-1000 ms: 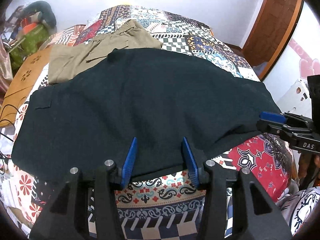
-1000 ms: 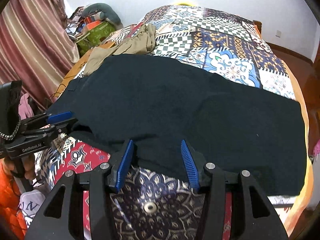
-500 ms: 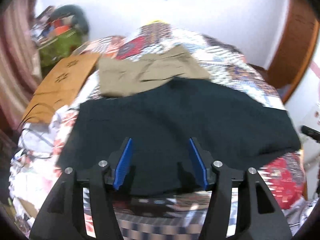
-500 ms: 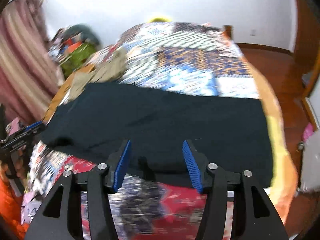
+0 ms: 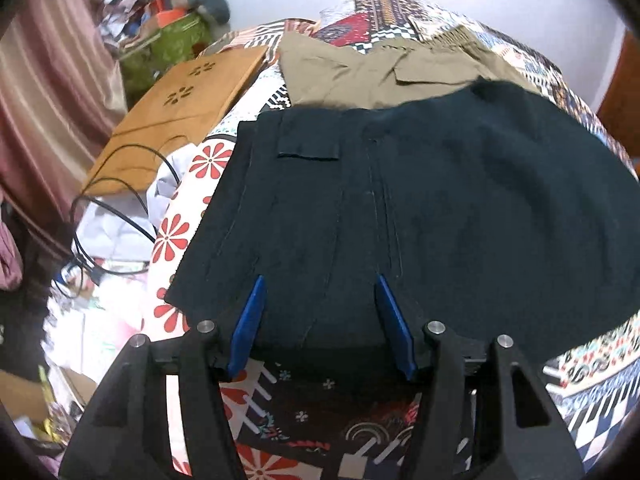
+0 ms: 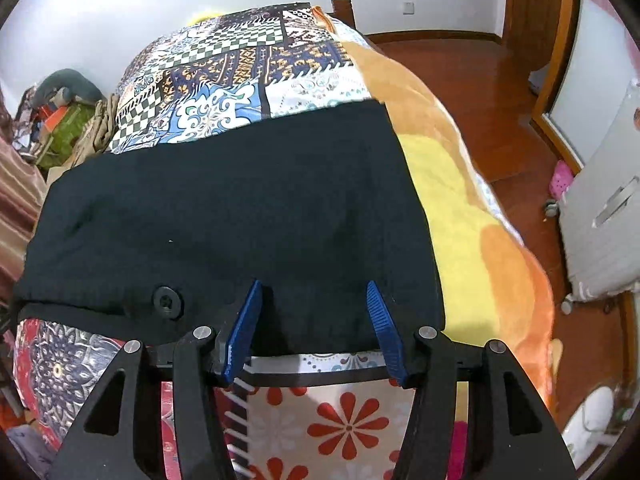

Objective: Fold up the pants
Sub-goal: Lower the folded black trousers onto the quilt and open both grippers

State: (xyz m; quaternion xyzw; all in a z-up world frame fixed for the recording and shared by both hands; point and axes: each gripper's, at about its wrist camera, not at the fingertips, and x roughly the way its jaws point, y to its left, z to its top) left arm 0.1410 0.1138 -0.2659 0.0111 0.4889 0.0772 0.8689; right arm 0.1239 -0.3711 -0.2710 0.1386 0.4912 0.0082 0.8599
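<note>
The black pants (image 5: 420,208) lie flat across the patterned bedspread (image 5: 360,420). In the left wrist view their left end shows a pocket flap and seams. My left gripper (image 5: 320,320) is open, its blue pads on either side of the near edge of that end. In the right wrist view the pants (image 6: 224,216) stretch across the bed, with a black button (image 6: 167,302) near the front edge. My right gripper (image 6: 314,322) is open over the near edge close to the right-hand corner.
Khaki shorts (image 5: 380,68) lie behind the black pants. A wooden board (image 5: 176,112) and black cables (image 5: 116,216) sit at the bed's left side. An orange and yellow blanket (image 6: 472,216) hangs over the right side, above a wooden floor (image 6: 500,92).
Both grippers have moved apart along the near edge: the left toward the pants' left end, the right toward the right end. Neither gripper shows in the other's view now. Both jaws stayed open.
</note>
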